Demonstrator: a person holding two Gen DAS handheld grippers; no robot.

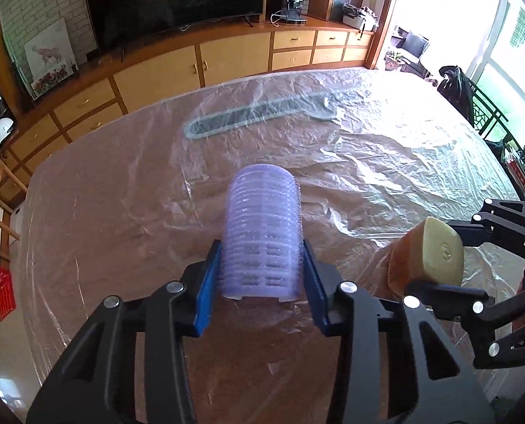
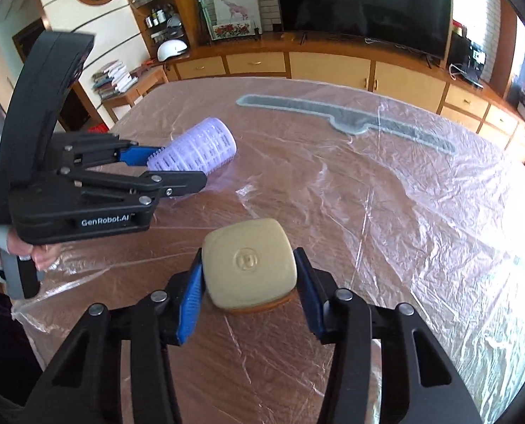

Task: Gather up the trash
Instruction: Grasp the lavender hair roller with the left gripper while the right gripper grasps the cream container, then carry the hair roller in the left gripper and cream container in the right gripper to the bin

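1. Your left gripper has its blue pads pressed against both sides of the lilac hair roller. The jaws are closed down to the roller's width and no further, because the ribbed cylinder fills the gap between them.
2. The roller lies on its side on the plastic-covered table, its length running away from you toward 12 o'clock. Gripping across the curved wall near the close end suits that pose; I judge the mesh body light but slightly springy, so a firm pinch matters.
3. Your right gripper is clamped on the gold-capped bottle, one pad on each flat side of the squarish cap. The amber body sits below the cap, mostly hidden.
4. From the left wrist view, the bottle sits at 3 o'clock of the roller, near it but apart. From the right wrist view, the roller is at 10 o'clock.
5. A long grey comb-shaped piece lies under or on the sheeting at the far side, well apart from both grips; I cannot tell which.
6. No bin shows in either view, so both items appear to be held ready for lifting, not yet collected.
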